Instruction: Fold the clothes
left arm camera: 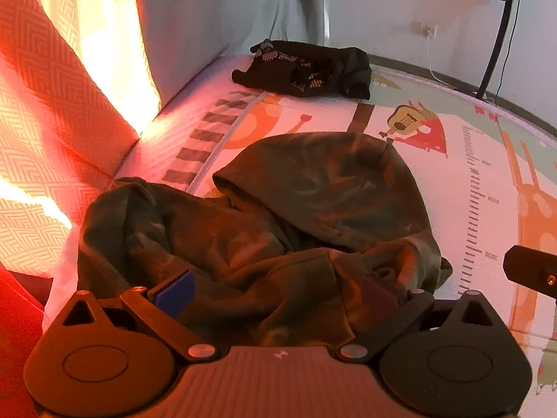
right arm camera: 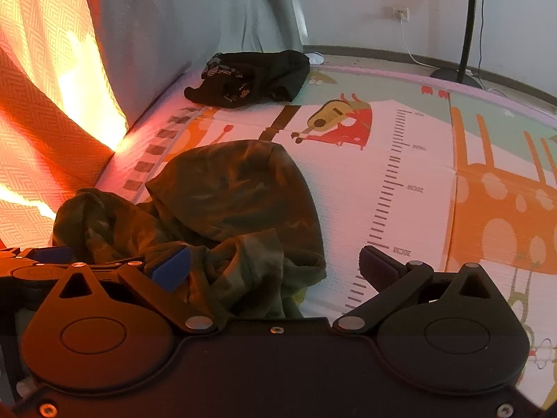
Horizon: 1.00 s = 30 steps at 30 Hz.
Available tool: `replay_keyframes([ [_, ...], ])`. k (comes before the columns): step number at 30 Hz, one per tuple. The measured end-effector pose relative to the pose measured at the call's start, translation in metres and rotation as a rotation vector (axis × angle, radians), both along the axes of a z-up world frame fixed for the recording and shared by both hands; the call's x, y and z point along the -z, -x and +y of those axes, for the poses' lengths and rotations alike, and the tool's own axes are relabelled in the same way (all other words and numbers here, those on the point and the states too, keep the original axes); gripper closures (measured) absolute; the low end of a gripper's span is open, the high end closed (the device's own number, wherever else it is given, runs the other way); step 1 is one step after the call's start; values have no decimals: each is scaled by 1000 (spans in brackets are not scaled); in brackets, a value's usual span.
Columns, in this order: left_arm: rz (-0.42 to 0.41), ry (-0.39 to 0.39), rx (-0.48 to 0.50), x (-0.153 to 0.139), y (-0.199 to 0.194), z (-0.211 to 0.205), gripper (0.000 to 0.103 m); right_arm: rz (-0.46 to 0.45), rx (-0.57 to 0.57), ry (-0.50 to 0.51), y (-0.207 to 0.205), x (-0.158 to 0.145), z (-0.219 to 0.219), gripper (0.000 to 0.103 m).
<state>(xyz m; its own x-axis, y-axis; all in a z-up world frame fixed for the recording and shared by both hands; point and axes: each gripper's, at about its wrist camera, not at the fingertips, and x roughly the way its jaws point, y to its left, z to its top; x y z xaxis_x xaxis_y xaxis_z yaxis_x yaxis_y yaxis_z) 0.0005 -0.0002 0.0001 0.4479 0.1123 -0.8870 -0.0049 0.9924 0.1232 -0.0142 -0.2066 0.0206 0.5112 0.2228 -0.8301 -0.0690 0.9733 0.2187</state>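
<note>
A crumpled olive camouflage hoodie (left arm camera: 278, 216) lies on the patterned play mat (left arm camera: 487, 181), hood up and towards the far side. My left gripper (left arm camera: 275, 292) is open, its fingers wide apart with the hoodie's near edge bunched between them. My right gripper (right arm camera: 275, 271) is open at the hoodie's (right arm camera: 226, 209) right near edge; its left finger (right arm camera: 170, 271) touches the cloth and its right finger (right arm camera: 379, 271) is over bare mat (right arm camera: 435, 181). The left gripper's blue pad (right arm camera: 52, 254) shows at the left of the right wrist view.
A black garment with white dots (left arm camera: 306, 69) lies at the mat's far edge (right arm camera: 250, 76). Orange patterned curtains (left arm camera: 52, 104) and a grey curtain (left arm camera: 226, 7) hang on the left. A standing fan (left arm camera: 497, 28) with its cord stands at the back right.
</note>
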Motion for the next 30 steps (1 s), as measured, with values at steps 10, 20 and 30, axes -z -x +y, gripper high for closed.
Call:
replay_keyframes([
  [10,25,17,-8,-1,-4,-2,0,14,-73,-10,-2,0,4,0],
  [20,26,10,-17,-12,2,2,0,27,-146,-18,-4,-2,9,0],
  [30,51,-2,-11,-20,6,2,0,40,-154,-24,-3,-7,6,0],
])
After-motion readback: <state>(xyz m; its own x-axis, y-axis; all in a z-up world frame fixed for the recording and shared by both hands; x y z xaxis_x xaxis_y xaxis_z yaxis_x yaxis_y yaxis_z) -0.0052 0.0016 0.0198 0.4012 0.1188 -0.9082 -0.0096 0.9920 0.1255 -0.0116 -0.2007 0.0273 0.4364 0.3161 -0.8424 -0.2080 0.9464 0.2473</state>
